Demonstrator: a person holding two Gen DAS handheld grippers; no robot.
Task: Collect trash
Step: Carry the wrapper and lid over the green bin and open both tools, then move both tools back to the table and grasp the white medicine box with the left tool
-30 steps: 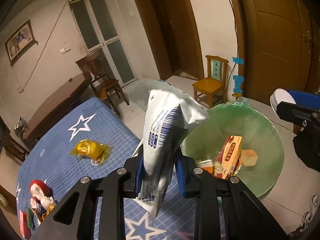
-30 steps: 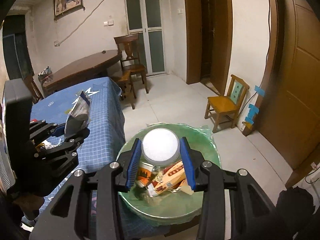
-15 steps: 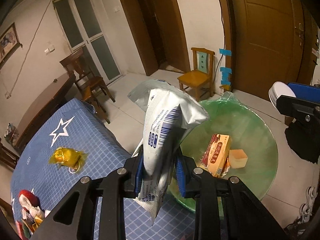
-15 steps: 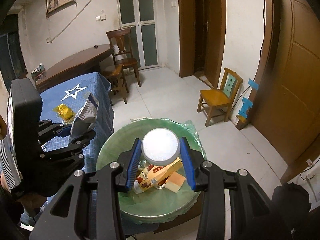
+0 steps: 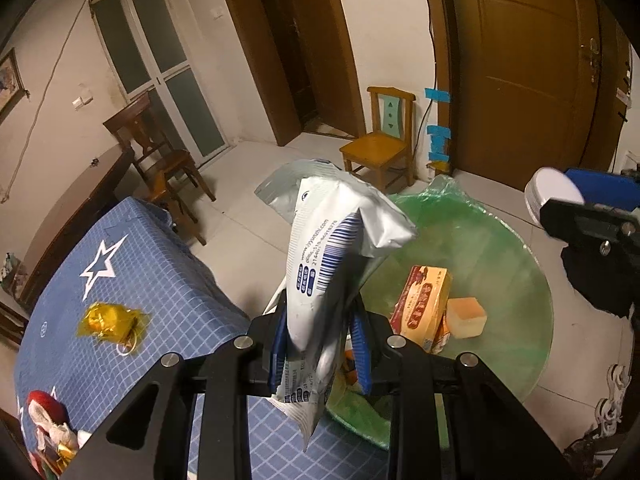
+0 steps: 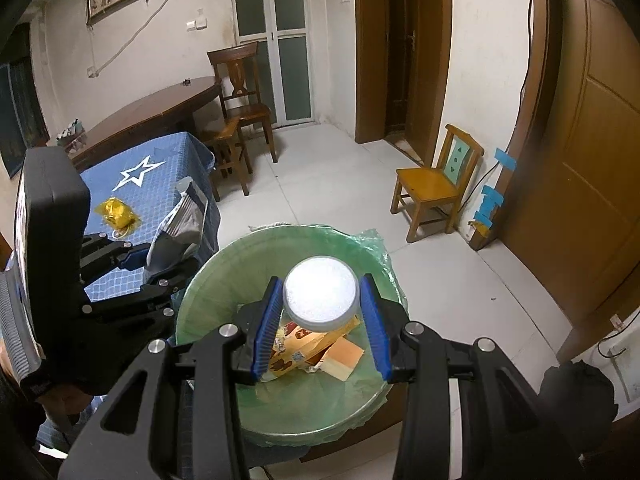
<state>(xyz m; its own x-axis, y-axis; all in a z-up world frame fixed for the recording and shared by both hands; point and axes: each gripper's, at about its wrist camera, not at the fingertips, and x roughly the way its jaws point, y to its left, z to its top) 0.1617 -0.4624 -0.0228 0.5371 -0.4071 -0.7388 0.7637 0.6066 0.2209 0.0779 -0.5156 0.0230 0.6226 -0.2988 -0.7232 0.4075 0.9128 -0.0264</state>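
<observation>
My left gripper [image 5: 320, 344] is shut on a crumpled white and silver snack bag [image 5: 332, 256], held upright beside the rim of the green-lined trash bin [image 5: 520, 248]. My right gripper [image 6: 322, 328] is shut on a round white lidded container [image 6: 320, 292], hanging over the bin's opening [image 6: 224, 272]. Inside the bin lie a red and yellow carton [image 5: 422, 306] and an orange block [image 5: 466, 316]. In the right wrist view the left gripper [image 6: 160, 260] with its bag [image 6: 184, 216] stands at the bin's left edge. A yellow wrapper [image 5: 110, 320] lies on the blue tablecloth.
The blue star-patterned table [image 5: 168, 292] sits left of the bin, with red and white scraps [image 5: 48, 420] at its near corner. A small wooden chair [image 6: 436, 184] stands by the wall, a dark chair [image 6: 240, 96] and brown table [image 6: 152, 112] behind. Tiled floor surrounds the bin.
The left gripper with the bag has shifted toward the bin and dipped, so the bin looks larger. The right gripper has crept forward over the bin. Both grips are unchanged.
</observation>
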